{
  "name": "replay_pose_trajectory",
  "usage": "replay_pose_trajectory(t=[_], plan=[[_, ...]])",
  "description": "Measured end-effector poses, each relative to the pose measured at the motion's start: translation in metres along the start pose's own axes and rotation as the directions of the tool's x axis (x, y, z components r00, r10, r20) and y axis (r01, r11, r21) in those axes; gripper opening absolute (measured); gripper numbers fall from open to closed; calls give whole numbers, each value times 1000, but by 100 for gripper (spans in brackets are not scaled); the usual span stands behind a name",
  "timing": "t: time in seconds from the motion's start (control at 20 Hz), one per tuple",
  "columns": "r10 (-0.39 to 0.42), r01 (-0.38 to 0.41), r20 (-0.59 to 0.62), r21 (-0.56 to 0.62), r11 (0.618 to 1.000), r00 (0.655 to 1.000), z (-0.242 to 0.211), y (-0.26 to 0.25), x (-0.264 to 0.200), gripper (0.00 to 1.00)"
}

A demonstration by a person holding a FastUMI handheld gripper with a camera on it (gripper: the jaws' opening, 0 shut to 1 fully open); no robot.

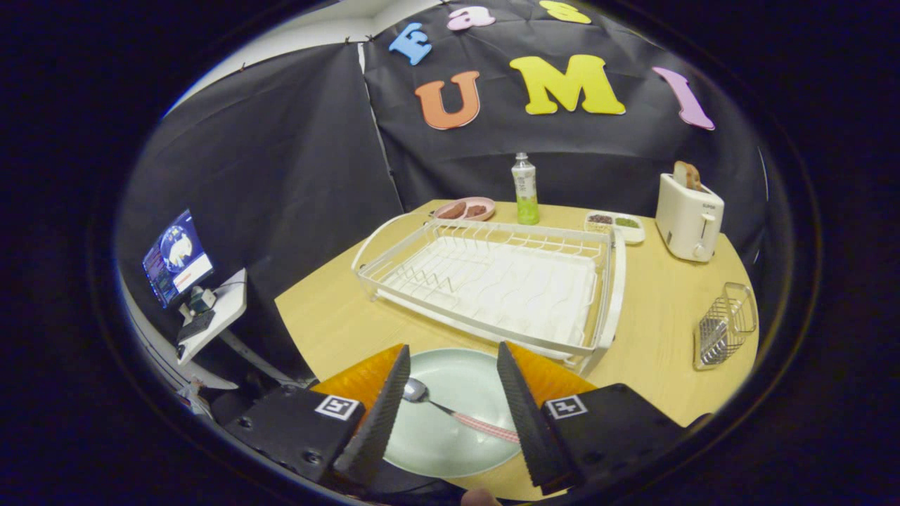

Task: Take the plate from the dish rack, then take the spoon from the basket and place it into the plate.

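Observation:
A pale green plate (457, 379) lies flat on the wooden table, just in front of the white dish rack (492, 281). A metal spoon (450, 411) with a pink checked handle rests in the plate, bowl toward the left finger. My gripper (450, 386) hovers over the plate, open, its two fingers spread either side of the spoon without touching it. The small wire basket (724, 327) stands on the table to the right, beyond the right finger; it holds nothing I can make out.
A white toaster (689, 214) with bread stands at the back right. A green bottle (525, 190), a pink dish (464, 209) and a small white tray (615, 223) sit behind the rack. A side stand with a screen (176, 256) is off the table's left edge.

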State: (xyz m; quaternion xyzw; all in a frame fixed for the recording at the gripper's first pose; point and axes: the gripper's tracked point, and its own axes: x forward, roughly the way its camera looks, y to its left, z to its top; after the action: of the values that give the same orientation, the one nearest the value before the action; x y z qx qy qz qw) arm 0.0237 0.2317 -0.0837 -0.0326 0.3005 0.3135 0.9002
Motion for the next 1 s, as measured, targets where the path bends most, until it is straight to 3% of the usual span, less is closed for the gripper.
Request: replay_pose_trajectory(t=[0.05,0.15,0.3,0.6,0.85,1.0], plan=[[-34,34,32,-5,999,999,5,-6,-2,94],[-102,104,102,-13,995,990,18,-18,-12,99],[-200,209,215,-18,978,956,34,-35,-34,99],[-374,388,428,58,920,823,54,-69,-111,99],[-486,493,491,127,861,722,33,-89,-160,99],[-533,509,517,203,836,670,25,-94,-178,99]])
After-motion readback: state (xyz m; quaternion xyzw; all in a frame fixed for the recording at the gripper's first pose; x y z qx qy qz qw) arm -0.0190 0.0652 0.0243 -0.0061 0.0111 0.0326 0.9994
